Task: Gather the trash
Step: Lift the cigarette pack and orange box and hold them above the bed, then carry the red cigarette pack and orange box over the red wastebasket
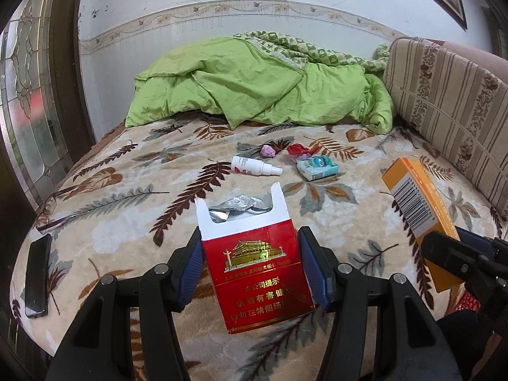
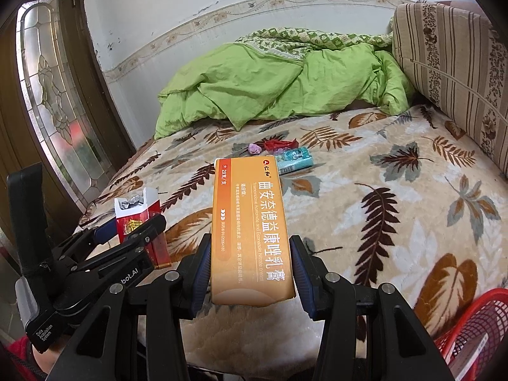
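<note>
With the cigarette pack (image 1: 257, 273) clamped in the left tongs (image 1: 252, 266) and the orange box (image 2: 252, 231) in the right tongs (image 2: 250, 273), both were gripped low and could have tipped short of the red basket (image 2: 476, 324).

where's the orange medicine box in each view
Left wrist: orange medicine box at right edge, held by the right gripper.
Right wrist: centre, upright between that gripper's blue pads.
Shared landmark: green quilt at the bed's far end.
</note>
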The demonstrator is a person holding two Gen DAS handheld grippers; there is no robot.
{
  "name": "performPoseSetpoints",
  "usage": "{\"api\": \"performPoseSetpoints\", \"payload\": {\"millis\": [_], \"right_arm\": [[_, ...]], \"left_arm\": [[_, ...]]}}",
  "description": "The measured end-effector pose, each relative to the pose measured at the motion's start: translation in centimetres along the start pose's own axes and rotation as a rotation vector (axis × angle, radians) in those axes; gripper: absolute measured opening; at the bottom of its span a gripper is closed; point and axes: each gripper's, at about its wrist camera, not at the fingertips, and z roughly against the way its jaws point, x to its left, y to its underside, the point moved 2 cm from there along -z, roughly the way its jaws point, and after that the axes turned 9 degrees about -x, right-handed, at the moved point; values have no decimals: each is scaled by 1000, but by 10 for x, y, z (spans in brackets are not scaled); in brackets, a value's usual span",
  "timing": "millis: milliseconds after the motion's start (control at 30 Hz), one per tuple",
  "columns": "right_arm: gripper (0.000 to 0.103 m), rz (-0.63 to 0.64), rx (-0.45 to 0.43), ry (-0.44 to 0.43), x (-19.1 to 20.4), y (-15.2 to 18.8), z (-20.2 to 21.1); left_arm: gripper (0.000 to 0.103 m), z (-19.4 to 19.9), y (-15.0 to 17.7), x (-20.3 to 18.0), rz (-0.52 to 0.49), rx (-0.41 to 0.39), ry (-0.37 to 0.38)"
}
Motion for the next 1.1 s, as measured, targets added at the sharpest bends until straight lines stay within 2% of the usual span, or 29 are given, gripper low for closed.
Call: {"api": "performPoseSetpoints", "payload": {"millis": [233, 500, 1100], "right_arm": [[50, -23, -13, -11, -5, -3, 14], [50, -49, -27, -25, -12, -7, 29], [51, -113, -59, -32, -36, -7, 54]], "left_arm": [[57, 9, -2, -7, -6, 2, 16], [57, 12, -1, -14, 1, 39, 44], [57, 17, 0, -39, -43, 57, 57]]}}
